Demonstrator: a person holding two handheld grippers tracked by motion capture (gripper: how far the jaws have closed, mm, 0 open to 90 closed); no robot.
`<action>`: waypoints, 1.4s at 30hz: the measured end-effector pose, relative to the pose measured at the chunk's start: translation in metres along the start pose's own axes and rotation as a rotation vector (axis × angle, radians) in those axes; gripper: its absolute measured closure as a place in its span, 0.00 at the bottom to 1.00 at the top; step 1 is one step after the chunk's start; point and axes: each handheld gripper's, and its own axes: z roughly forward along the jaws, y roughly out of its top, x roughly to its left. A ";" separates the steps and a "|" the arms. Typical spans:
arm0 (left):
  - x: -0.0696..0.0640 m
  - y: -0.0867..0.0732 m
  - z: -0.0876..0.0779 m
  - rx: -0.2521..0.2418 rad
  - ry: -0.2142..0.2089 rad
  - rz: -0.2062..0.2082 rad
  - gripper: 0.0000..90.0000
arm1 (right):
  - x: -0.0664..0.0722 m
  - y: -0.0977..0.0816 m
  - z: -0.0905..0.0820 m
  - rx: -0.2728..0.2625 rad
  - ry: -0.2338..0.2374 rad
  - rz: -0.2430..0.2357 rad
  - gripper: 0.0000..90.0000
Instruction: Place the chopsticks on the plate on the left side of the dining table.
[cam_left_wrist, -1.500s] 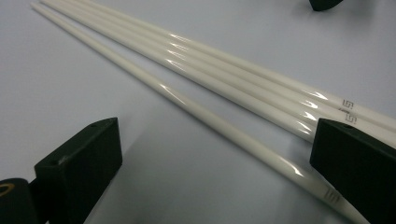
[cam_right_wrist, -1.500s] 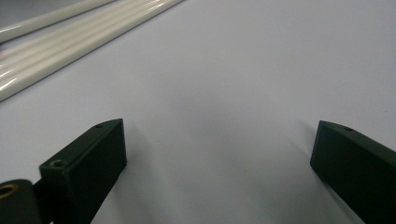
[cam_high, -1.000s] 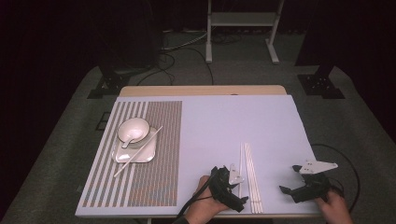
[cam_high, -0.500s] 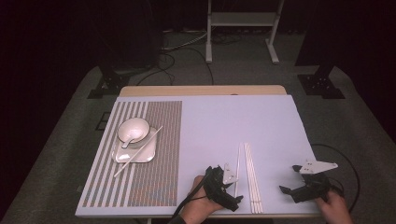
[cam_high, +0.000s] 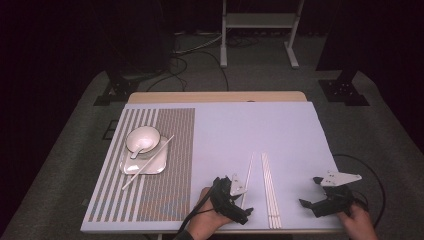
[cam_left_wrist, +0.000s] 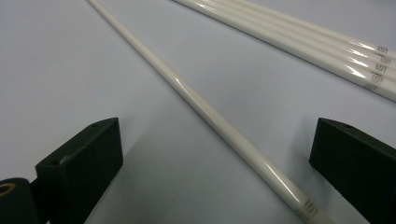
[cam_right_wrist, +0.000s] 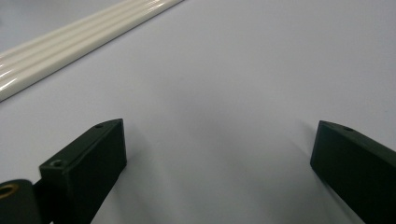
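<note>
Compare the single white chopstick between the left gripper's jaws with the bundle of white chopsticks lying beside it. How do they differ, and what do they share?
The single chopstick lies alone; the bundle is several sticks packed side by side, touching. The single chopstick runs between the open jaws of the left gripper; the bundle lies outside them. In the high view the two angle slightly apart rather than parallel. Both are white, glossy, flat on the table, with printed marks near one end.

1. A tabletop (cam_high: 260, 125) with a pale lilac cover stands on grey carpet (cam_high: 65, 165).
2. Beyond the tabletop, a white metal stand (cam_high: 257, 30) rises before dark curtains (cam_high: 75, 35).
3. Black cables (cam_high: 195, 60) trail over the carpet left of the stand.
4. Black stand feet (cam_high: 345, 90) sit right of the tabletop's far edge.
</note>
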 end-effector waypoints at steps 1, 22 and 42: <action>0.001 0.000 -0.001 0.001 0.003 0.001 0.01 | 0.000 0.000 0.000 0.000 0.000 0.000 0.02; 0.016 -0.014 -0.017 0.012 0.046 -0.008 0.01 | 0.000 0.000 0.000 0.000 0.000 0.000 0.02; 0.032 -0.029 -0.034 0.017 0.078 -0.039 0.01 | 0.000 0.000 0.000 0.000 0.000 0.000 0.02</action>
